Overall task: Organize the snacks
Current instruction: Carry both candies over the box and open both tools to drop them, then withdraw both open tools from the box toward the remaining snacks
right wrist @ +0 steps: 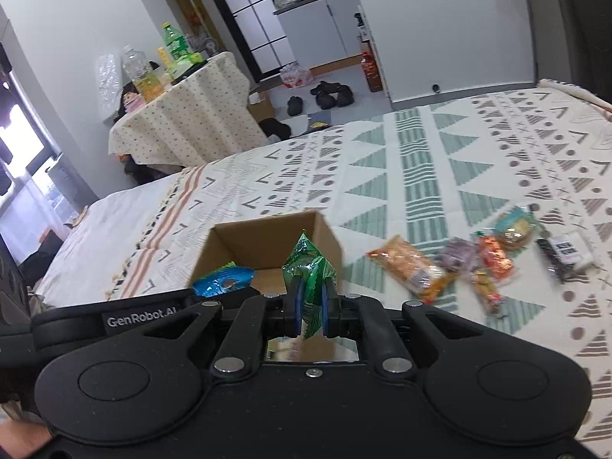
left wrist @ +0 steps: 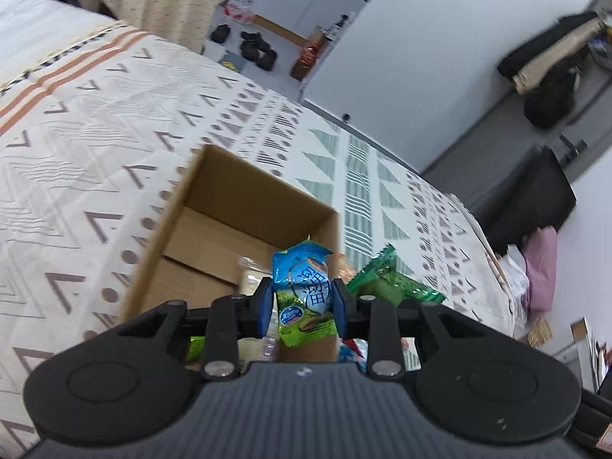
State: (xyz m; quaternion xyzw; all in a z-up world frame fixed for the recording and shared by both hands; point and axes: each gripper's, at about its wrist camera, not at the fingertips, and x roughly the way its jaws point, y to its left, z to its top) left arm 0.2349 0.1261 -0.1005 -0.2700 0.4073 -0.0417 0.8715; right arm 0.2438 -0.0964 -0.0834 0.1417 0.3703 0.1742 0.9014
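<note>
Here, two loaded grippers above the open cardboard box [right wrist: 267,244] on the patterned bedspread [right wrist: 440,160]. Left gripper [left wrist: 302,298] clamped on a blue-and-green snack packet [left wrist: 306,290], long axis upright between the fingers, seemingly over the box's near right corner, with the box's hollow ahead and to the left. Right gripper [right wrist: 310,298] pinched shut on a crinkled green packet [right wrist: 308,267], also standing tall, just short of the near rim with the opening straight ahead. Both about equally near; probably just a short push forward and a release for each. Inside the box, mostly bare floor, so plenty of room. Worth watching: the near wall's edge under the packets' lower ends, and the two grippers side by side, close together. Well apart to the right, loose snacks [right wrist: 459,264] on the bedspread, not yet boxed.
</note>
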